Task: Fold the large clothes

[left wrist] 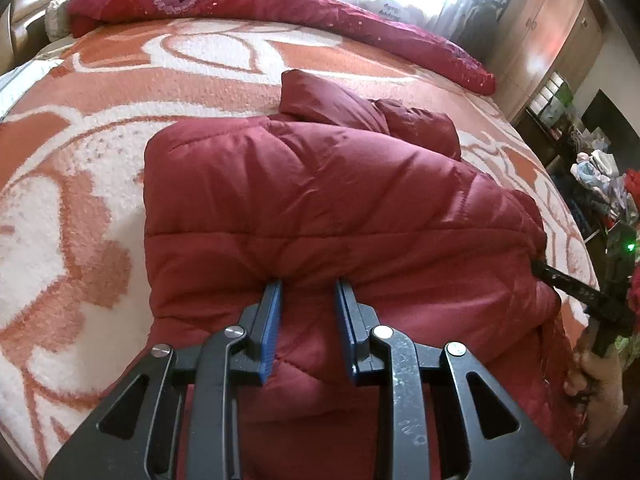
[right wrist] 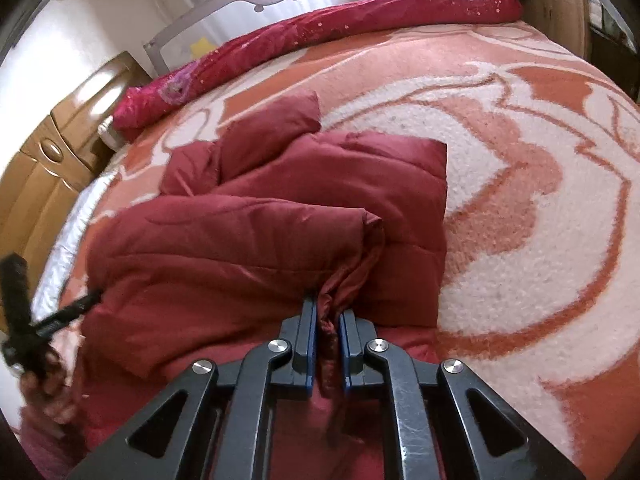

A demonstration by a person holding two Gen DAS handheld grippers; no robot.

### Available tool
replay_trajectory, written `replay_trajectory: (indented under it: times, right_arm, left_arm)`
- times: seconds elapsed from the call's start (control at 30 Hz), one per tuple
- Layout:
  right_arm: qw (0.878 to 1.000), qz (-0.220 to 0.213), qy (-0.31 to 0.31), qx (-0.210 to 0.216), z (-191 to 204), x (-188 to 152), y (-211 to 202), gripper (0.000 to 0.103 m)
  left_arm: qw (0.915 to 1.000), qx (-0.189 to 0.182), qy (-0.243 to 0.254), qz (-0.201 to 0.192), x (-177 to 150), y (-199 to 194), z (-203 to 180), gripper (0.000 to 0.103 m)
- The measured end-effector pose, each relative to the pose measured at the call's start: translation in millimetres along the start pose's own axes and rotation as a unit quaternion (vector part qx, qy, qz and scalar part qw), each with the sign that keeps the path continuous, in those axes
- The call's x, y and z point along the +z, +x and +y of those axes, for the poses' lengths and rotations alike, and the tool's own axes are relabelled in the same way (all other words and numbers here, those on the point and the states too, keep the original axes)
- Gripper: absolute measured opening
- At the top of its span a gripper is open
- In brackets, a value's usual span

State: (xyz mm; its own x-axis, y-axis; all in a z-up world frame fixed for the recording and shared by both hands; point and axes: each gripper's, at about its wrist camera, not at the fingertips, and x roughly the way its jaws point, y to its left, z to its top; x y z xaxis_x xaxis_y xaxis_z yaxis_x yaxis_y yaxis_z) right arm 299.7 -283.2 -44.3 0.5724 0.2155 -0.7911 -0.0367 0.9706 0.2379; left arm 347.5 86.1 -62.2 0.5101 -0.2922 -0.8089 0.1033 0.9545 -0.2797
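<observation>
Your left gripper (left wrist: 308, 286) and right gripper (right wrist: 329, 308) both pinch the jacket (left wrist: 320, 200) on the patterned blanket (left wrist: 80, 200); a wardrobe (left wrist: 548, 40) stands beyond

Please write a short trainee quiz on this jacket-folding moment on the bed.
1. True or false: the right gripper pinches a bunched edge of the jacket.
2. What does the jacket lie on? A) bare floor B) patterned blanket C) table
3. What is between the left gripper fingers?

Key: 1 true; 2 B; 3 a fold of jacket fabric.
</observation>
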Motion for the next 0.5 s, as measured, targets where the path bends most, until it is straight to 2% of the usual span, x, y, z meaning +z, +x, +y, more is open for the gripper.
replay_trajectory:
  times: [0.1, 0.27, 0.33, 0.37, 0.4, 0.47, 0.5]
  right_arm:
    - [1.000, -0.010, 0.004, -0.012, -2.5, -2.7, 3.7, 0.010]
    - [0.998, -0.017, -0.023, -0.049, 7.8, -1.8, 2.1, 0.011]
    - [0.999, -0.008, -0.014, -0.052, 6.8, 0.5, 3.0, 0.017]
    - [0.999, -0.005, 0.005, -0.051, 3.6, 2.3, -2.6, 0.025]
    - [0.998, -0.008, 0.017, -0.053, 3.3, 3.8, -6.8, 0.029]
    - [0.996, -0.046, 0.041, -0.067, 7.1, 6.5, -32.5, 0.031]
    - [0.994, -0.082, 0.045, -0.060, 13.5, 7.2, -49.8, 0.033]
  left_arm:
    - [1.0000, 0.001, 0.001, 0.002, -0.7, 4.2, 2.2, 0.024]
    - [0.9999, 0.010, 0.004, 0.002, -2.4, 9.0, 0.8, 0.024]
    - [0.9999, 0.015, 0.006, 0.002, -2.8, 10.3, 0.6, 0.024]
    - [0.9998, 0.018, 0.007, 0.002, -2.8, 11.0, 0.1, 0.024]
    - [0.9998, 0.020, 0.008, 0.002, -2.9, 11.5, -0.4, 0.024]
    - [0.9996, 0.026, 0.010, 0.000, -3.4, 12.5, -1.8, 0.024]
    - [0.9996, 0.027, 0.011, 0.000, -3.4, 12.7, -1.5, 0.024]
